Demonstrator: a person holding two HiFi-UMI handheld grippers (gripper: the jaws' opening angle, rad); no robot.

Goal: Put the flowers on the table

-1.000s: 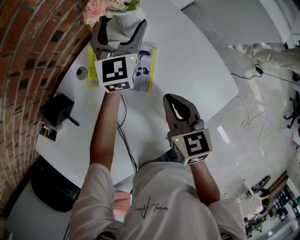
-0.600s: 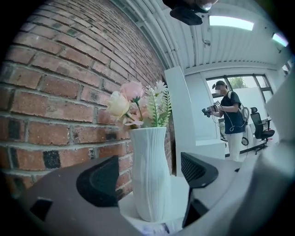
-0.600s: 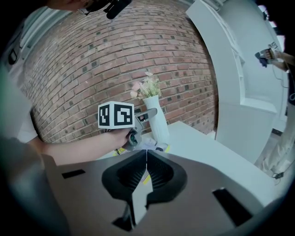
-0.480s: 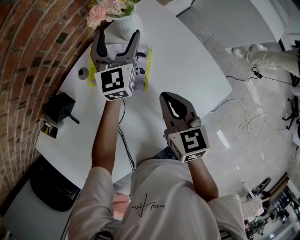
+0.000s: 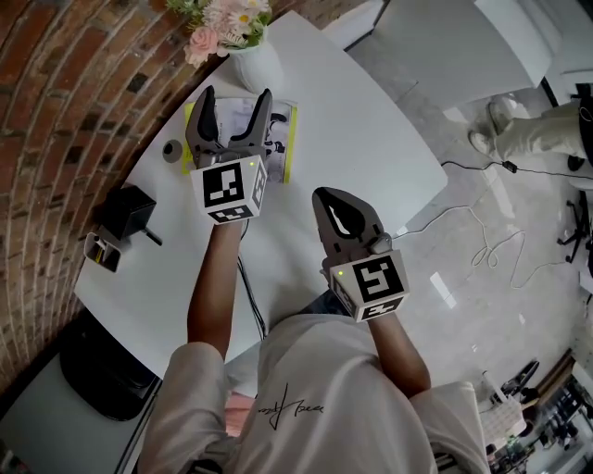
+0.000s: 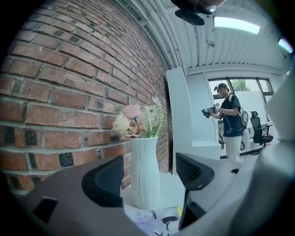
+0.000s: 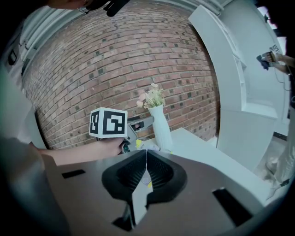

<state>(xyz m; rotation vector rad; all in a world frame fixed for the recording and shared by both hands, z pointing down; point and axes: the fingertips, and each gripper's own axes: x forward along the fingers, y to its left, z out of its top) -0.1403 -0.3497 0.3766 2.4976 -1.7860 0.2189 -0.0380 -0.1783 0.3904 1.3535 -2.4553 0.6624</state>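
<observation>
A white ribbed vase [image 5: 257, 67] with pink and cream flowers [image 5: 225, 20] stands upright on the white table [image 5: 371, 139], near the brick wall. My left gripper [image 5: 235, 100] is just short of it, open. Its jaws have just been closing a little, and nothing is between them. In the left gripper view the vase [image 6: 144, 173] and flowers [image 6: 136, 122] stand beyond the jaw tips. My right gripper [image 5: 329, 196] hovers over the table's near edge, shut and empty. The right gripper view shows the vase [image 7: 161, 124] past the left gripper [image 7: 138, 123].
A yellow-edged booklet [image 5: 278, 139] lies under the left gripper. A small round grey object [image 5: 171, 148], a black box [image 5: 125, 211] and a small holder [image 5: 100, 252] sit at the table's left. A cable [image 5: 248, 287] runs off the near edge. A person [image 6: 230, 124] stands far off.
My left gripper has drawn back from the vase, which now stands free beyond its tips, and its jaws have narrowed slightly. The right gripper has risen a little, still shut.
</observation>
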